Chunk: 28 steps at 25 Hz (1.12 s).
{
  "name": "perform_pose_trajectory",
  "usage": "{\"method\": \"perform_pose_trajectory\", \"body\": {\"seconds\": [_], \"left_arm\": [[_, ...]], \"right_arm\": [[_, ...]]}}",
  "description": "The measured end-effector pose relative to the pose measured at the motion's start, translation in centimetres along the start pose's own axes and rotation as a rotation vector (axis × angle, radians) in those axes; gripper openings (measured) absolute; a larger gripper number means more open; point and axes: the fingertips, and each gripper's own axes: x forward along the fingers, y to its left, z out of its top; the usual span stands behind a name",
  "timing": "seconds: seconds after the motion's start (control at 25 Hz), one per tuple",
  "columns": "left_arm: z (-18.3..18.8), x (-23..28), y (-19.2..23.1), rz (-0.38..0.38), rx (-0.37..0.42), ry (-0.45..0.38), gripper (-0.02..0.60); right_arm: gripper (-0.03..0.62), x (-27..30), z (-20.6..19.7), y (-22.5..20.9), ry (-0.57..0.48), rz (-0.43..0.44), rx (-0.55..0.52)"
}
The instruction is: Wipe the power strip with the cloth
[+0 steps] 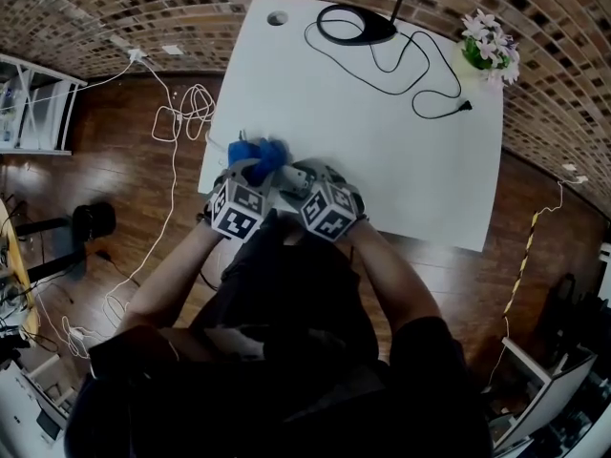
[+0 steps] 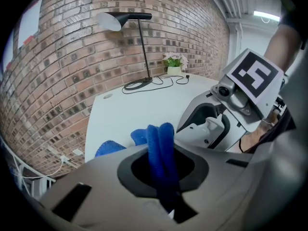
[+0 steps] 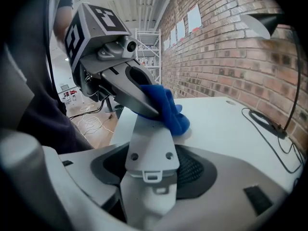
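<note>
**A:** What about the left gripper (image 3: 147,109)?

**B:** Its jaws are nearly together, pinching the blue cloth (image 2: 161,150). A fold of it sticks out past the tips.

**A:** And the right gripper (image 1: 307,181)?

**B:** Its jaws are spread wide and clamped on the white power strip (image 3: 151,143), which runs out toward 12 o'clock in the right gripper view.

**A:** Where do cloth and strip meet?

**B:** The cloth touches the strip's far end, at about 1 o'clock.

**A:** Farther out?

**B:** In the head view, both are at the white table's (image 1: 382,141) 7 o'clock corner. The lamp base (image 1: 355,22) is at 12 and the flowers (image 1: 489,44) at 2.

Left gripper (image 1: 254,168) fingers pinched close — right gripper (image 1: 304,177) fingers clamped wide
</note>
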Motion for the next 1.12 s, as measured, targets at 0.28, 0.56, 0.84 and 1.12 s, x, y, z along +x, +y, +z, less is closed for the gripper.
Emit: {"method": "perform_pose_trajectory", "body": {"seconds": [0.28,0.56,0.84,1.12], "left_arm": [[0.4,0.1,-1.1,-0.002,-0.004,-0.004,0.04],[0.6,0.1,-1.8,-0.005,-0.005,-0.01,0.04],[0.7,0.1,-2.3,-0.021,-0.018,-0.011,0.04],[1.1,0.2,-3.3,-0.042,-0.012,-0.017,0.04]], "right_arm": [[0.284,-0.1,0.1,-0.1,-0.006,-0.003,-0.008],[0.282,-0.1,0.1,0.0,-0.005,-0.003,-0.011],[0.282,-0.2,0.1,0.0,-0.009,-0.006,-0.012],[0.282,-0.1,0.1,0.0,-0.014,-0.011,-0.017]]}}
